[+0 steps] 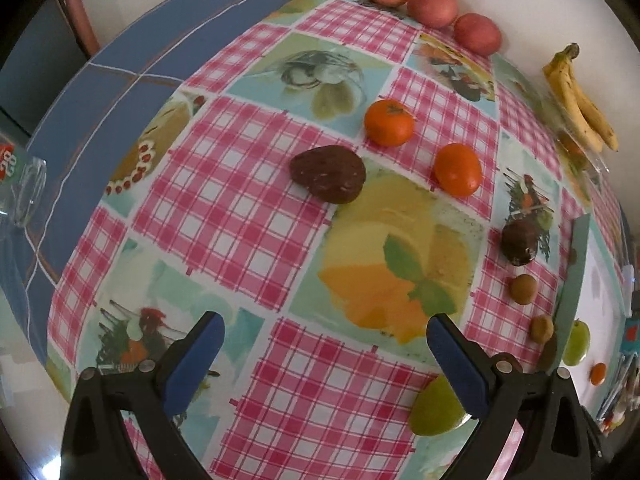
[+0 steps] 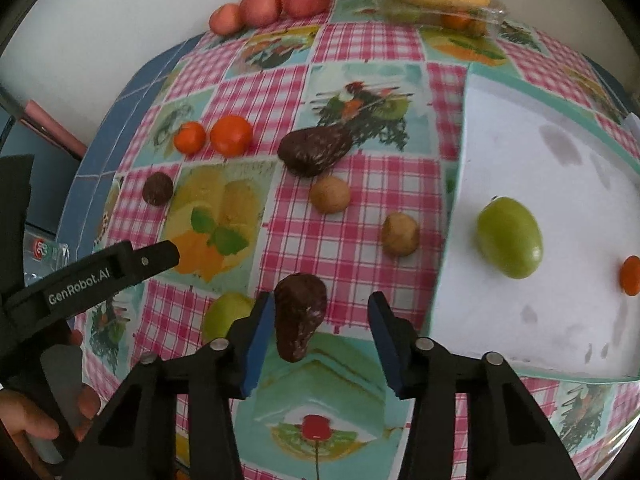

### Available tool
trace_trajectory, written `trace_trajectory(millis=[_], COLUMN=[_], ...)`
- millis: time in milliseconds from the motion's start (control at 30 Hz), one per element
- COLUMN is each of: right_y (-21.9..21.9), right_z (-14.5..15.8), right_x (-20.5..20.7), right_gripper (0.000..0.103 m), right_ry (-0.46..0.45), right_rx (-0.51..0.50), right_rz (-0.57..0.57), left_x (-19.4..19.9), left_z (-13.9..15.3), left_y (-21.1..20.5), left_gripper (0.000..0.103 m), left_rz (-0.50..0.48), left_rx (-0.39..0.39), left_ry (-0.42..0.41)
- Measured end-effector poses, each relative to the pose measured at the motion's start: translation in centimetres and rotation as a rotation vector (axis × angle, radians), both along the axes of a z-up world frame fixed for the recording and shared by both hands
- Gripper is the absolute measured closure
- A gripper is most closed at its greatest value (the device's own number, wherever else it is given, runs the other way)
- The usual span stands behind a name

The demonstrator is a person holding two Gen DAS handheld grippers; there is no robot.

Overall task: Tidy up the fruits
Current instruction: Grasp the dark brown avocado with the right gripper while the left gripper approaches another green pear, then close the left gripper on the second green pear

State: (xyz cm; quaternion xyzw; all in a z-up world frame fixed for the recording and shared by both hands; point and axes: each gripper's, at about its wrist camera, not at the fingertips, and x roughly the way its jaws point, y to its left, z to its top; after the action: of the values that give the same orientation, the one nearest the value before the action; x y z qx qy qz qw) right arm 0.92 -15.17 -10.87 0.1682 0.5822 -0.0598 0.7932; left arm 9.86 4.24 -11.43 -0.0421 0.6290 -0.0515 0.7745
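In the right wrist view, my right gripper (image 2: 320, 312) is open around a dark brown avocado (image 2: 300, 316) that lies on the tablecloth close to the left pad. A green fruit (image 2: 228, 316) sits just left of that finger. Another green fruit (image 2: 510, 238) and a small orange fruit (image 2: 632, 276) lie on the white tray (image 2: 520, 140). My left gripper (image 1: 324, 340) is open over the cloth with nothing in it. Ahead of it are a dark avocado (image 1: 328, 174) and two oranges (image 1: 389, 122). The green fruit (image 1: 438, 408) is partly hidden behind its right finger.
Three red apples (image 1: 432, 6) and bananas (image 1: 580, 100) lie along the far wall. Another dark avocado (image 2: 314, 150) and two small brown fruits (image 2: 330, 194) lie mid-table. A glass (image 1: 24, 184) stands at the left edge. A hand (image 2: 24, 420) holds the left gripper.
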Motion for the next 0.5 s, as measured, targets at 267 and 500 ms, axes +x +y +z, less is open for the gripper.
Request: trace_trajectory(millis=[267,500], right_y=[1.4,0.6], right_z=[-0.9,-0.9], right_x=[0.4,-0.2], right_gripper=[0.07,0.07], right_ry=[0.022,0.044], right_rx=[0.002,-0.022], right_rz=[0.04,0.031], left_x=[-0.2,-0.2], left_z=[0.1,-0.2], left_y=[0.3,-0.9], left_gripper=[0.001,0.001], left_rz=[-0.012,-0.044], left_rx=[-0.006,-0.024], left_ry=[0.005,0.022])
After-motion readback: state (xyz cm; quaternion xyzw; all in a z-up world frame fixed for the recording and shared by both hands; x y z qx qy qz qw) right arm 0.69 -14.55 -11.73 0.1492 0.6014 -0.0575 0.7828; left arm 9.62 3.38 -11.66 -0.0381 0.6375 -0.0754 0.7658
